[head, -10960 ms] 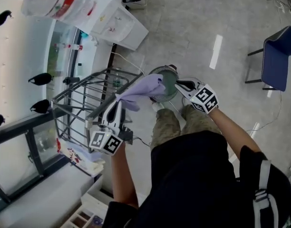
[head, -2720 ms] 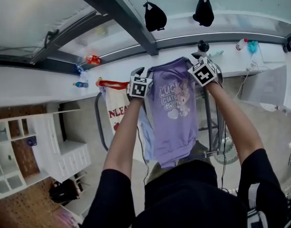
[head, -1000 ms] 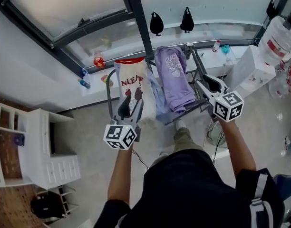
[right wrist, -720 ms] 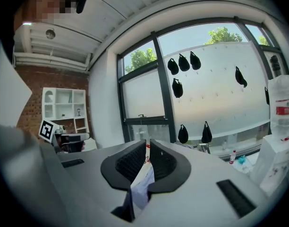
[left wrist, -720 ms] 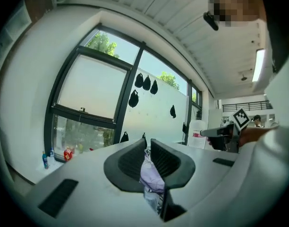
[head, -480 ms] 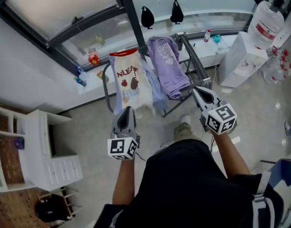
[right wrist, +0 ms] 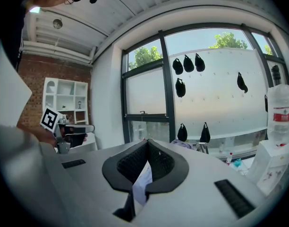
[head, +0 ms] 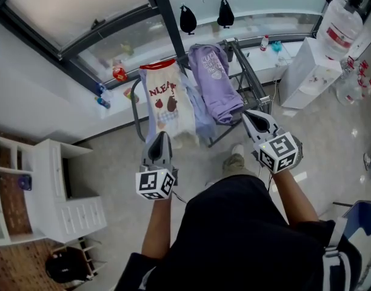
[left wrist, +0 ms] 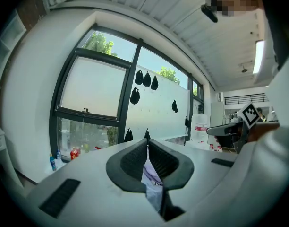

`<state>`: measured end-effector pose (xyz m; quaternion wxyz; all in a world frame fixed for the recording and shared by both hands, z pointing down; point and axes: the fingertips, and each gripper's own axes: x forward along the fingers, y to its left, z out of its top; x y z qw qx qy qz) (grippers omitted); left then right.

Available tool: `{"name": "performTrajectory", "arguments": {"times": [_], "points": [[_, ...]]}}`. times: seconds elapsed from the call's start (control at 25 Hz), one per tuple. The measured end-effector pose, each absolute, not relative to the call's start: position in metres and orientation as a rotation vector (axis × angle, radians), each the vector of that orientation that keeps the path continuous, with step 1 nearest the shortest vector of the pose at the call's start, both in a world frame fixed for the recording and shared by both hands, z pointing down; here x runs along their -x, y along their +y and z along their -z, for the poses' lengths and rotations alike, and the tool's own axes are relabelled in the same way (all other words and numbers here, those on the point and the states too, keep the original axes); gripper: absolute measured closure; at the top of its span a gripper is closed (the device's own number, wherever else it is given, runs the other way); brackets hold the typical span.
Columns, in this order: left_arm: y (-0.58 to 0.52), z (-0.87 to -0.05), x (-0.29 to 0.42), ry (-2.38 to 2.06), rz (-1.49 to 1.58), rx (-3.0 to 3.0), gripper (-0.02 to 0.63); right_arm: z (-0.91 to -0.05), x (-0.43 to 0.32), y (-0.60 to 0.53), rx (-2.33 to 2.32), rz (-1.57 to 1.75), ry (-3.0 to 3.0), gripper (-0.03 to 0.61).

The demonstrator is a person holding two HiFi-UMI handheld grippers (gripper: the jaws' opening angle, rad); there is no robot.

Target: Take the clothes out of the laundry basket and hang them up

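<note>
Big window [head: 82, 17] along the far wall, drying rack [head: 253, 85] below it. White tee [head: 167, 111] reading "NLEA" hangs left, purple tee [head: 213, 80] right. Nearer, left gripper [head: 161, 136] and right gripper [head: 247, 113], claws pressed together, empty.

The person holds the bare left arm [head: 155, 223] and bare right arm [head: 293, 194] out in front, and the grey left gripper [head: 160, 139] and grey right gripper [head: 247, 115] point ahead, jaws pressed together.
</note>
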<state>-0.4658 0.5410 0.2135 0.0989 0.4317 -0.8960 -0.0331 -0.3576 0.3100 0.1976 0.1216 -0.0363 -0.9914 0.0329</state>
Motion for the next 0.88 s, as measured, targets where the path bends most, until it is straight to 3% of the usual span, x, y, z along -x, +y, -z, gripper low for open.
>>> {"name": "performTrajectory", "arguments": {"times": [0.88], "points": [[0.543, -0.24, 0.446, -2.606, 0.106, -1.251, 0.601, -0.204, 0.354, 0.333, 0.173, -0.077, -2.905, 0.58]]}}
